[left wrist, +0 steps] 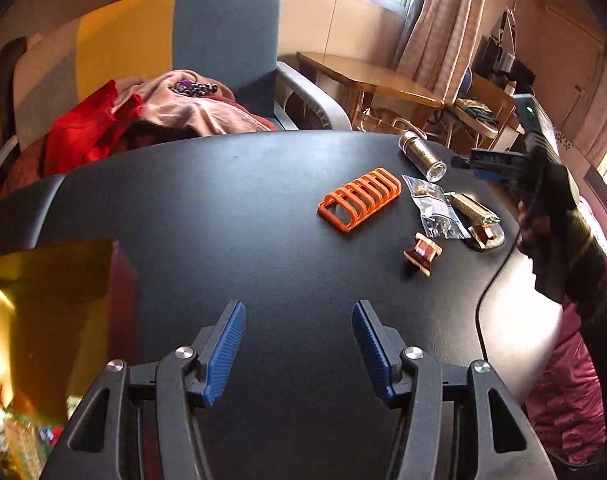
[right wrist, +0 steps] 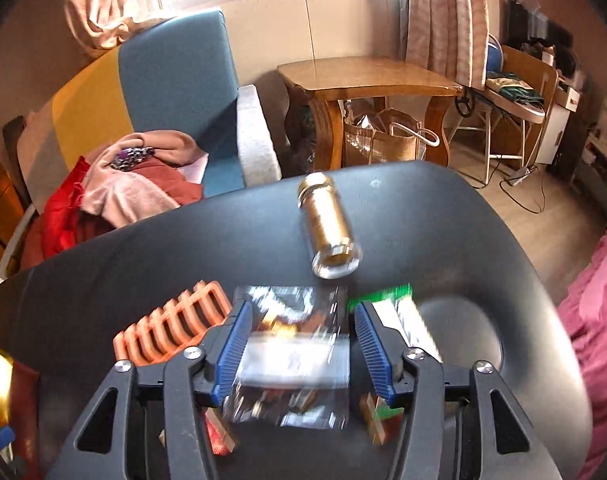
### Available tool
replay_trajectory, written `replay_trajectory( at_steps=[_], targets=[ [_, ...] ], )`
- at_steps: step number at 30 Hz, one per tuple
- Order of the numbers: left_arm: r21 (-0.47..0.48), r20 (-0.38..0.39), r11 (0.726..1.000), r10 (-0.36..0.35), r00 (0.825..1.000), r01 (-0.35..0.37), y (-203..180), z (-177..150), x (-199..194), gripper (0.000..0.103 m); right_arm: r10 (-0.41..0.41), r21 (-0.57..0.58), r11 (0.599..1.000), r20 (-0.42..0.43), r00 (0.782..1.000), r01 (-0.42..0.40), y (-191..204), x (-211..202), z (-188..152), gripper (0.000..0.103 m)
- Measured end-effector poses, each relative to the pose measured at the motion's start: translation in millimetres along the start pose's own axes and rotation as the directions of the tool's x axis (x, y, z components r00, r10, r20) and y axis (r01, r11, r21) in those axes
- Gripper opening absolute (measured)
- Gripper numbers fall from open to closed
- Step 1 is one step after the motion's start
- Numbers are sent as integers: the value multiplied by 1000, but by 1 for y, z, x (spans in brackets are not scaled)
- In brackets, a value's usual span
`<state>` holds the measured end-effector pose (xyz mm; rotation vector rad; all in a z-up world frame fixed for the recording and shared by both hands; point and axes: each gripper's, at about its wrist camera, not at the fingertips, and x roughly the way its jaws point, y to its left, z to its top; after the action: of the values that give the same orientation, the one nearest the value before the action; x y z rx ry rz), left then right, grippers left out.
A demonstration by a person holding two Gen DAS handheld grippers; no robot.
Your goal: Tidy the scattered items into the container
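Scattered items lie on the black table (left wrist: 223, 208): an orange slotted rack (left wrist: 359, 204) (right wrist: 171, 328), a glass jar (left wrist: 421, 156) (right wrist: 329, 228) on its side, a clear plastic bag (left wrist: 435, 208) (right wrist: 291, 360), a green-ended wrapper (left wrist: 473, 208) (right wrist: 407, 312) and two small wooden spools (left wrist: 421, 254) (right wrist: 379, 412). My left gripper (left wrist: 299, 344) is open over bare table, well short of them. My right gripper (right wrist: 299, 344) (left wrist: 469, 164) hovers open above the bag, which shows blurred between its fingers and lies flat on the table.
An amber translucent container (left wrist: 51, 300) stands at the table's left edge. A sofa with piled clothes (left wrist: 163, 116) is behind the table. A wooden side table (right wrist: 367, 76) and a paper bag (right wrist: 387, 140) stand beyond. The table's right edge curves inward by a pink garment (left wrist: 563, 392).
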<state>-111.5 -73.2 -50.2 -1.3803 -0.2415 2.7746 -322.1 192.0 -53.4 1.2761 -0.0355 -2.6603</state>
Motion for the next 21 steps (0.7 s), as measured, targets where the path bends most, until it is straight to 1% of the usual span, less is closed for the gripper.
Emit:
replay_trajectory(
  at_steps=[4, 6, 8, 10, 11, 13, 16, 18, 19, 20, 21],
  targets=[
    [3, -9, 1000, -8, 1000, 8, -9, 19, 18, 57, -30, -13, 999, -34, 999, 29, -8, 38, 32, 57],
    [12, -2, 1000, -8, 1000, 8, -12, 26, 24, 57, -32, -25, 999, -63, 998, 30, -10, 57, 47, 58],
    [13, -6, 1000, -4, 1000, 4, -12, 31, 31, 58, -75, -50, 996, -70, 995, 71, -10, 73, 57, 59],
    [6, -16, 1000, -2, 1000, 2, -11, 37, 40, 58, -80, -70, 995, -100, 992, 73, -9, 90, 68, 59],
    [3, -21, 1000, -2, 1000, 2, -10, 39, 45, 58, -93, -79, 993, -106, 990, 85, -9, 96, 72, 59],
    [-10, -27, 1000, 0, 1000, 0, -10, 43, 52, 58, -88, -83, 994, -132, 987, 78, -10, 109, 78, 62],
    [-15, -30, 1000, 10, 999, -11, -11, 50, 62, 58, -86, -82, 994, -170, 982, 73, -13, 124, 81, 62],
    [-12, -29, 1000, 12, 1000, -13, -14, 55, 65, 58, -85, -80, 994, -191, 978, 71, -16, 130, 78, 60],
    [-9, -30, 1000, 11, 999, -11, -15, 56, 67, 58, -87, -95, 993, -191, 978, 70, -15, 128, 75, 57],
    [-8, -31, 1000, 12, 999, -12, -15, 56, 67, 58, -89, -109, 992, -190, 978, 68, -14, 127, 72, 48],
    [-8, -32, 1000, 13, 999, -13, -16, 55, 67, 58, -90, -124, 990, -190, 978, 67, -13, 126, 69, 47]
  ],
)
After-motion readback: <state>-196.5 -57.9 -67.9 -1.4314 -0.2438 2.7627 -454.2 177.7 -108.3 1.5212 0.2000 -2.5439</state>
